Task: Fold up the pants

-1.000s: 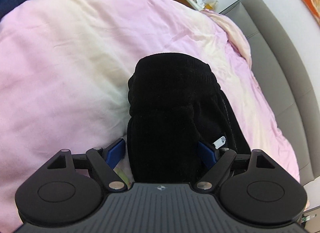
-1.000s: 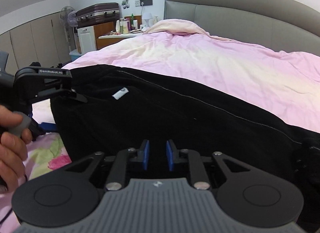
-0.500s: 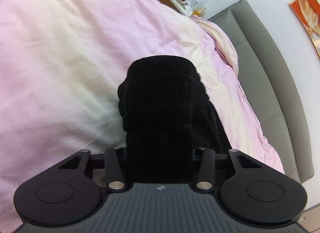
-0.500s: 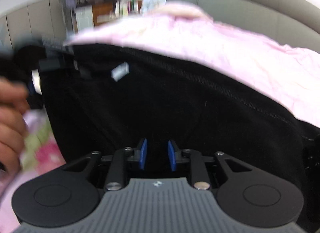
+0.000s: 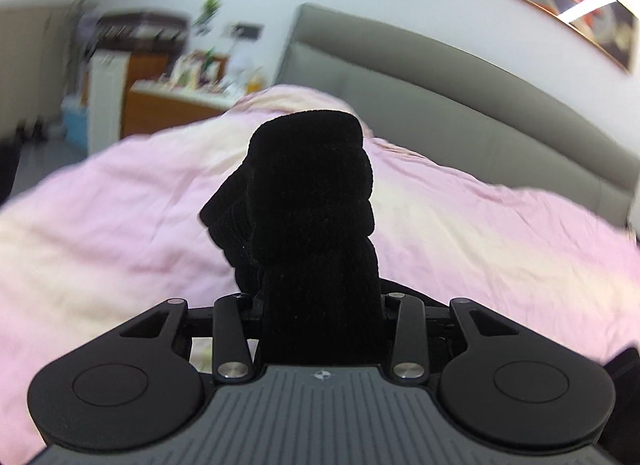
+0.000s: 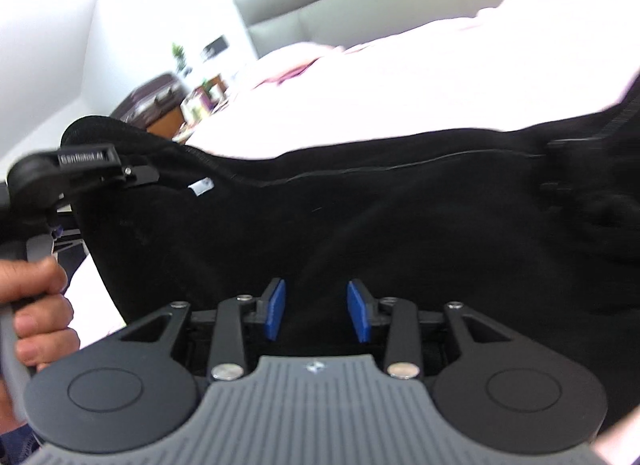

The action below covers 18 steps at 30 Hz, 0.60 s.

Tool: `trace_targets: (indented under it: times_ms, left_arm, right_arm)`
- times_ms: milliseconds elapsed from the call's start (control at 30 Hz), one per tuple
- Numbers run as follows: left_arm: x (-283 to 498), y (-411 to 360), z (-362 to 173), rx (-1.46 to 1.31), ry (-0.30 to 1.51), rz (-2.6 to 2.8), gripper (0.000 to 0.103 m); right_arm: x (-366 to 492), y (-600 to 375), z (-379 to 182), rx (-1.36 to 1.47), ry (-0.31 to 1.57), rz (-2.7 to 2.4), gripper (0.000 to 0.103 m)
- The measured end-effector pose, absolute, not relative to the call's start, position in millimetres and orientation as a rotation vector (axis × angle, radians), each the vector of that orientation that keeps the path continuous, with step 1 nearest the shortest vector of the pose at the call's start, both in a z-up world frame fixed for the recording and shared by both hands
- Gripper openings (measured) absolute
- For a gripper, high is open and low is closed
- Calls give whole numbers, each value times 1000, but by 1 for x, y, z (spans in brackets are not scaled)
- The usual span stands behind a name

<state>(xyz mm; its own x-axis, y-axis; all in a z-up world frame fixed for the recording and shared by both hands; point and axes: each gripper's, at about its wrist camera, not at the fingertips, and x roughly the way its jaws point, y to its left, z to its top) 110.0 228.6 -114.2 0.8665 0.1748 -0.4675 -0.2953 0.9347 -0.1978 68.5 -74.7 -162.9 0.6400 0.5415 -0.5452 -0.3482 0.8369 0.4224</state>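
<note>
- Left wrist view: the left gripper (image 5: 322, 305) is clamped on a thick bunch of the black pants (image 5: 312, 201), which stands up between its jaws and hides the pads entirely.
- The bunched fabric rises above the pink duvet (image 5: 120, 225) on the bed, with the grey headboard (image 5: 460, 105) behind it.
- Right wrist view: the right gripper (image 6: 316, 311) has just been opening; its blue pads (image 6: 276, 309) stand apart, with black cloth lying between and behind them but not pressed by either pad.
- The pants spread wide across this view, a seam running along their upper edge and a small white label (image 6: 201, 187) near the left end.
- At the left edge, a person's hand (image 6: 38, 317) grips the handle of the left gripper, whose jaws pinch the raised end of the pants.
- A suitcase (image 6: 154, 99) and a cluttered dresser sit blurred in the background.
</note>
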Motion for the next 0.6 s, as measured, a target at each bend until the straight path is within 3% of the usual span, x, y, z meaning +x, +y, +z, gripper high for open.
trace_targets:
  times_ms: [200, 367, 500, 600]
  left_arm:
    - [108, 127, -114, 239, 397, 70, 44]
    - [104, 57, -188, 805, 514, -81, 46]
    - [91, 25, -237, 1020, 514, -139, 47]
    - [90, 17, -241, 1016, 499, -124, 47]
  right_arm:
    - [64, -131, -153, 346, 658, 423, 34]
    - [69, -160, -146, 372, 645, 378, 36]
    - [80, -186, -146, 373, 643, 349, 36]
    - [86, -192, -144, 381, 637, 338, 36]
